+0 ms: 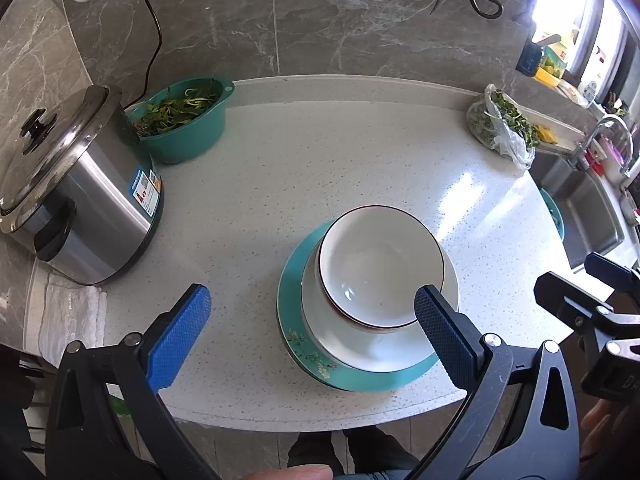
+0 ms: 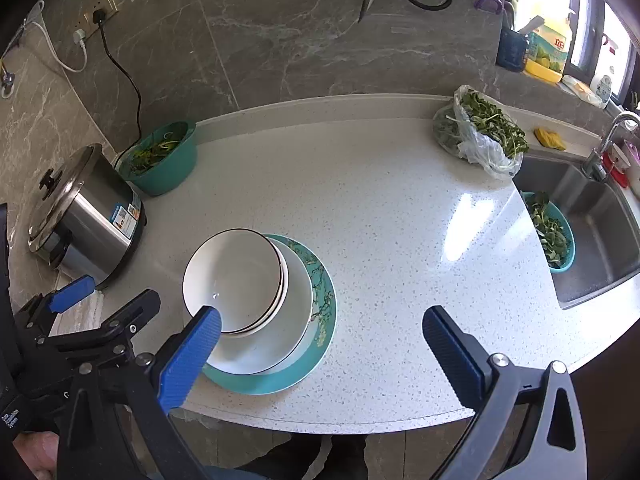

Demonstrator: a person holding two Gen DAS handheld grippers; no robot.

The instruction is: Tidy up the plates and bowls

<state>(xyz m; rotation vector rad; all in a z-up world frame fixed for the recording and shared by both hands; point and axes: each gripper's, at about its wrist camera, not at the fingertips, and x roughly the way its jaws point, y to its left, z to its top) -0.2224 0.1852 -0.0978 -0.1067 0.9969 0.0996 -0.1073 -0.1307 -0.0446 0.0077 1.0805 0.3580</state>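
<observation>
A stack stands near the counter's front edge: a teal floral plate (image 1: 308, 356) (image 2: 324, 300) at the bottom, a white plate (image 1: 340, 340) (image 2: 296, 304) on it, and white dark-rimmed bowls (image 1: 376, 264) (image 2: 236, 276) nested on top. My left gripper (image 1: 312, 304) is open and empty, held above the counter's front edge; its right finger overlaps the stack's right rim in view. My right gripper (image 2: 320, 328) is open and empty, its left finger over the stack's front left. The left gripper also shows at the left of the right wrist view (image 2: 72, 292).
A steel rice cooker (image 1: 76, 188) (image 2: 84, 216) stands at the left on a white towel (image 1: 68, 312). A teal basin of greens (image 1: 184, 120) (image 2: 164, 156) sits behind it. A bag of greens (image 1: 500, 124) (image 2: 480, 132) lies back right by the sink (image 2: 600, 232).
</observation>
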